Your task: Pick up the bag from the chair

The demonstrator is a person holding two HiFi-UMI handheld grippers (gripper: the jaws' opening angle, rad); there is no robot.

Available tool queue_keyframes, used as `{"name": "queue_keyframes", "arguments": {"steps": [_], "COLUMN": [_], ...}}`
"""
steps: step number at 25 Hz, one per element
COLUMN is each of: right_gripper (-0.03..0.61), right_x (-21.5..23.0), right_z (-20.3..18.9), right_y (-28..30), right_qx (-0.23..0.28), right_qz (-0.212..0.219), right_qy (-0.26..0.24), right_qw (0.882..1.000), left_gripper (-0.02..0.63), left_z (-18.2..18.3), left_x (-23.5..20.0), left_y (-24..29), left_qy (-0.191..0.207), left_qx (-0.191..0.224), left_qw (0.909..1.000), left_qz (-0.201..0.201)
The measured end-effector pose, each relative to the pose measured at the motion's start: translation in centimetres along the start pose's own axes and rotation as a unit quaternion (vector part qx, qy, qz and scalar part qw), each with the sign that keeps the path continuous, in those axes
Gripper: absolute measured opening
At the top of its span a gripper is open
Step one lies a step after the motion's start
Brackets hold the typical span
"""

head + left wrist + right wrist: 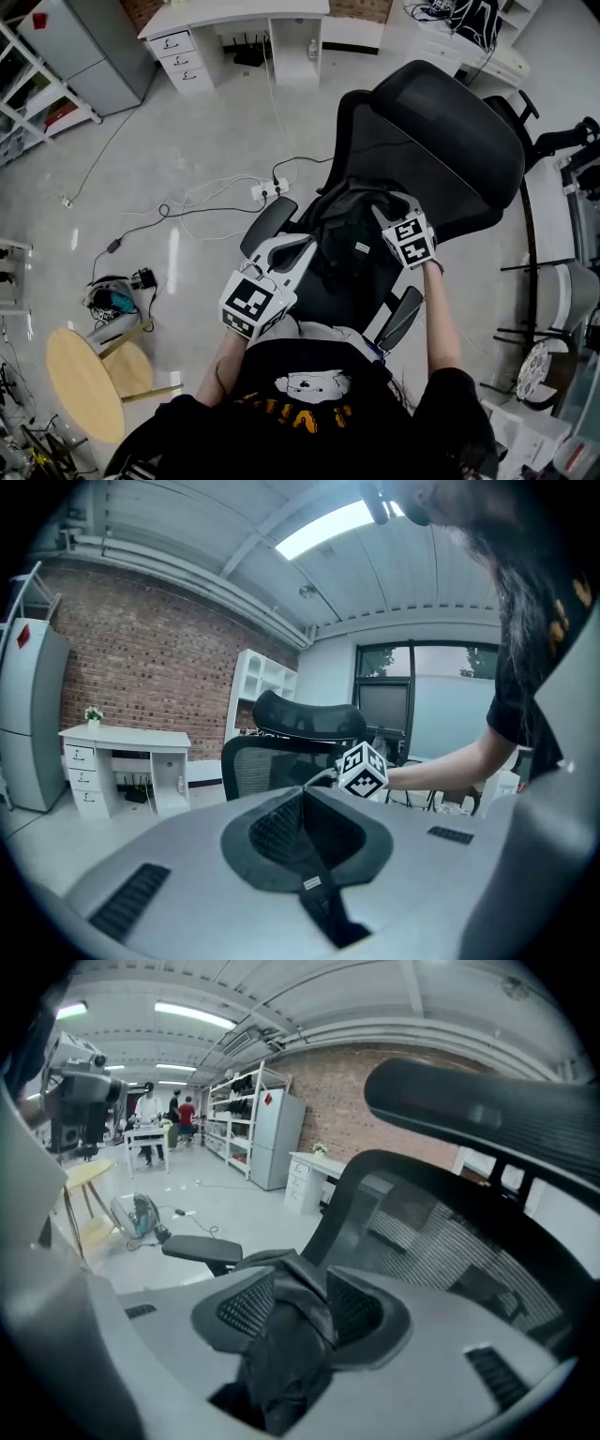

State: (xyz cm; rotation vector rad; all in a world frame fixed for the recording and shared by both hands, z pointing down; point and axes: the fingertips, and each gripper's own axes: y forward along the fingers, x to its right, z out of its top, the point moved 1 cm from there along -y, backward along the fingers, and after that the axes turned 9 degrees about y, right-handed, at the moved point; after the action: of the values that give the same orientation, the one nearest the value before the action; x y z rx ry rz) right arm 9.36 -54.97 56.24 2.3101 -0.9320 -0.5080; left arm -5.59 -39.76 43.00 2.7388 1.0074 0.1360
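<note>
A black bag (339,242) lies on the seat of a black mesh office chair (441,141). My left gripper (312,247) reaches in from the bag's left side. In the left gripper view it (305,795) is shut on a black strap (323,911) with a small label. My right gripper (381,209) is at the bag's upper right. In the right gripper view it (300,1288) is shut on a bunched fold of the bag's dark fabric (291,1354). The right gripper's marker cube (363,769) shows just beyond my left jaws.
The chair's armrests (267,225) (400,317) flank the bag. A power strip with cables (267,190) lies on the floor behind the chair. A round wooden stool (84,380) and a small fan (112,300) stand at left, a white desk (234,28) at the back.
</note>
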Motion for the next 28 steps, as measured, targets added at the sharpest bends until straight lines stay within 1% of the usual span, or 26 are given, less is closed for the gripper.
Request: {"name": "queue_keyframes", "arguments": {"steps": [2, 4, 7, 10, 13, 16, 17, 19, 20, 22, 23, 25, 28], "right_gripper": [0.228, 0.276, 0.304, 0.321, 0.341, 0.349, 0.361, 0.374, 0.374, 0.373, 0.358, 0.3, 0.258], "right_x": [0.5, 0.7, 0.8, 0.9, 1.2, 0.2, -0.2, -0.3, -0.2, 0.0, 0.1, 0.0, -0.2], "right_z": [-0.9, -1.8, -3.1, -4.0, -4.1, -4.7, -5.2, -6.0, -6.2, -6.1, -6.0, -5.9, -6.0], "right_y": [1.9, 3.7, 6.5, 9.1, 11.0, 12.5, 13.1, 14.3, 14.7, 15.4, 15.5, 15.6, 15.0], "right_qx": [-0.023, -0.048, -0.075, -0.098, -0.114, -0.145, -0.157, -0.172, -0.175, -0.173, -0.171, -0.176, -0.183], "right_qz": [0.022, 0.042, 0.058, 0.067, 0.068, 0.094, 0.1, 0.094, 0.087, 0.067, 0.057, 0.043, 0.032], "right_qy": [-0.032, -0.067, -0.115, -0.164, -0.223, -0.266, -0.281, -0.308, -0.314, -0.31, -0.305, -0.295, -0.281], "right_qw": [0.999, 0.996, 0.989, 0.979, 0.966, 0.948, 0.942, 0.931, 0.929, 0.932, 0.935, 0.938, 0.942], "left_gripper": [0.008, 0.009, 0.009, 0.008, 0.008, 0.008, 0.008, 0.009, 0.008, 0.008, 0.008, 0.008, 0.009], "left_z": [0.1, 0.1, -0.3, -0.6, -0.5, -1.0, -1.3, -1.9, -2.0, -2.1, -2.2, -2.3, -2.4], "left_x": [-0.3, -0.7, -1.3, -1.8, -1.9, -2.0, -2.1, -2.1, -2.0, -1.8, -1.8, -1.8, -2.1], "left_y": [0.3, 0.5, 0.8, 0.8, 0.8, 0.6, 0.4, 0.2, 0.1, -0.2, -0.4, -0.8, -1.3], "left_qy": [0.0, 0.0, 0.0, 0.0, 0.001, 0.001, 0.001, -0.002, -0.002, -0.003, -0.003, -0.004, -0.008], "left_qx": [-0.006, -0.015, -0.029, -0.041, -0.052, -0.062, -0.065, -0.07, -0.071, -0.073, -0.074, -0.075, -0.075], "left_qw": [0.9999, 0.9997, 0.9988, 0.9977, 0.9968, 0.9956, 0.9952, 0.9947, 0.9945, 0.9943, 0.9942, 0.9938, 0.9932], "left_qz": [0.01, 0.021, 0.039, 0.053, 0.061, 0.07, 0.072, 0.076, 0.077, 0.077, 0.078, 0.082, 0.088]}}
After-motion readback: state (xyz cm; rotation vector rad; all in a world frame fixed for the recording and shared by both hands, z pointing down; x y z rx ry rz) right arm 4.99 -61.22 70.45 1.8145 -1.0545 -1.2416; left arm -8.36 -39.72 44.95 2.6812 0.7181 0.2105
